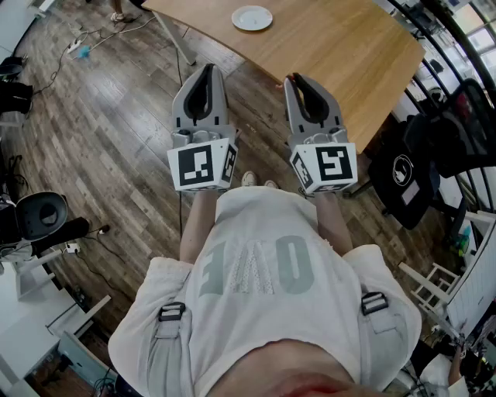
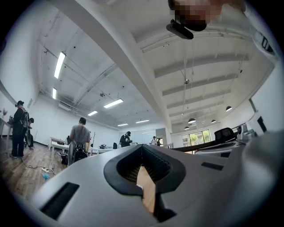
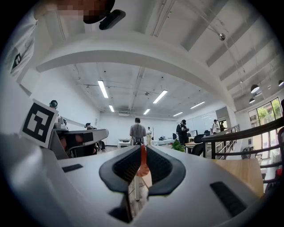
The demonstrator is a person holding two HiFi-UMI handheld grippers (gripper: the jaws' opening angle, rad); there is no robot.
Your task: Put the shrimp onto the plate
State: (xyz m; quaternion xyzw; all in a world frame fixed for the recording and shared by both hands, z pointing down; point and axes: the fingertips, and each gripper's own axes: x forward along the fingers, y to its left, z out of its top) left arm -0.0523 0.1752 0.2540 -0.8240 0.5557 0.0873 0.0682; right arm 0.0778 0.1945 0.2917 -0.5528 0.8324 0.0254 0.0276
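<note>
A white plate point(image 1: 252, 17) lies empty at the far edge of the wooden table point(image 1: 349, 54). Both grippers are held up close to the person's chest, pointing toward the table and short of it. My right gripper point(image 1: 292, 78) is shut on a thin orange-red piece, the shrimp point(image 3: 142, 163), which is pinched upright between its jaws point(image 3: 142, 148). My left gripper point(image 1: 208, 68) is shut with nothing in it; in the left gripper view point(image 2: 143, 150) only a sliver of tan table shows through the slit between its jaws.
Wood floor lies under the grippers. A black office chair point(image 1: 422, 167) stands right of the table, a black stool point(image 1: 40, 214) at the left, cables point(image 1: 81, 45) at upper left. White desks point(image 1: 31, 333) sit lower left. Several people point(image 3: 137, 132) stand far off.
</note>
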